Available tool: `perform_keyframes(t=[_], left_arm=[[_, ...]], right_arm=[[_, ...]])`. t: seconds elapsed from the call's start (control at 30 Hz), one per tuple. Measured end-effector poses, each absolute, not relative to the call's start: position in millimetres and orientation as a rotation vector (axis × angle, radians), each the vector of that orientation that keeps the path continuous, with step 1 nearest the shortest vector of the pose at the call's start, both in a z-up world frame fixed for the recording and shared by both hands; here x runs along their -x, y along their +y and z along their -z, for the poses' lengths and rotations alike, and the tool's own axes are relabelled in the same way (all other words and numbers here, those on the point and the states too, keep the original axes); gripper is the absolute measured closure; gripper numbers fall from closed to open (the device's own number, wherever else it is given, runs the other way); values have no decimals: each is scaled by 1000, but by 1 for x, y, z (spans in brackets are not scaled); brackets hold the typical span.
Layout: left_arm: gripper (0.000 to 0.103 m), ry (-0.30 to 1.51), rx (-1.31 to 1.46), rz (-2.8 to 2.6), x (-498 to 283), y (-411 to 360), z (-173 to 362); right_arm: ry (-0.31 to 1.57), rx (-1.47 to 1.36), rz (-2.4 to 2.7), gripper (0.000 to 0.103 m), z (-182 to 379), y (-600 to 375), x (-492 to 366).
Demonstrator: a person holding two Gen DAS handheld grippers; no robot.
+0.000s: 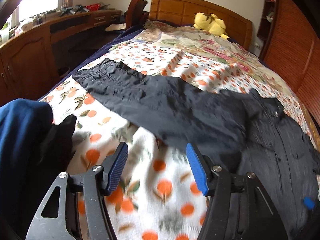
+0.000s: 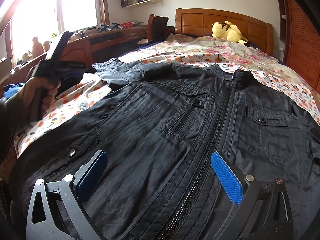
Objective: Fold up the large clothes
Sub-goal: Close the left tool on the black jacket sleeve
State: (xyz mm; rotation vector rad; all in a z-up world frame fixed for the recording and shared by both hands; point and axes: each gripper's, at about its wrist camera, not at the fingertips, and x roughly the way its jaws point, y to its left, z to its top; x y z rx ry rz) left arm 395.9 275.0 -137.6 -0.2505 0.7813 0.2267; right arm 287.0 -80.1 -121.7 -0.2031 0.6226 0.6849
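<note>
Left wrist view: black zip-front nylon jacket point(image 1: 200, 110) spread front-up across the orange-print bedspread point(image 1: 160, 190), folding barely begun.

Its sleeve point(image 1: 112, 80) lies stretched out flat toward the bed's edge, body unfolded, zipper point(image 2: 210, 140) closed; by my reading every fold is yet to come. The left gripper point(image 1: 157, 167) stands partly open over bare bedspread, just beside the sleeve, holding nothing. The right gripper point(image 2: 159, 177) gapes wide above the jacket's front, zipper between its jaws, nothing gripped.
</note>
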Motion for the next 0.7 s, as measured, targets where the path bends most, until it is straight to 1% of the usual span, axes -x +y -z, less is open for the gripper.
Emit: perform_keyframes(t=[0.03, 0.1, 0.3, 0.37, 0.4, 0.43, 0.47, 0.5, 0.7], left_arm=[[46, 787, 266, -236, -407, 281, 140], [47, 795, 292, -251, -421, 289, 145], [49, 840, 458, -273, -453, 317, 170], [60, 856, 514, -266, -458, 324, 178], [84, 860, 524, -263, -461, 325, 179], [94, 863, 507, -267, -463, 323, 177], [95, 858, 485, -274, -463, 320, 174], [99, 852, 448, -279, -464, 315, 169], [100, 788, 284, -244, -457, 267, 115]], right_arm=[[623, 202, -684, 0, 122, -80, -287], [627, 201, -685, 0, 122, -80, -288], [638, 184, -693, 0, 125, -82, -292], [639, 179, -695, 0, 125, -82, -293], [638, 179, -696, 0, 126, -82, -293], [638, 179, -697, 0, 126, -82, -293], [638, 179, -698, 0, 126, -82, -294], [637, 179, -698, 0, 126, -82, -293], [628, 171, -699, 0, 126, -84, -292]])
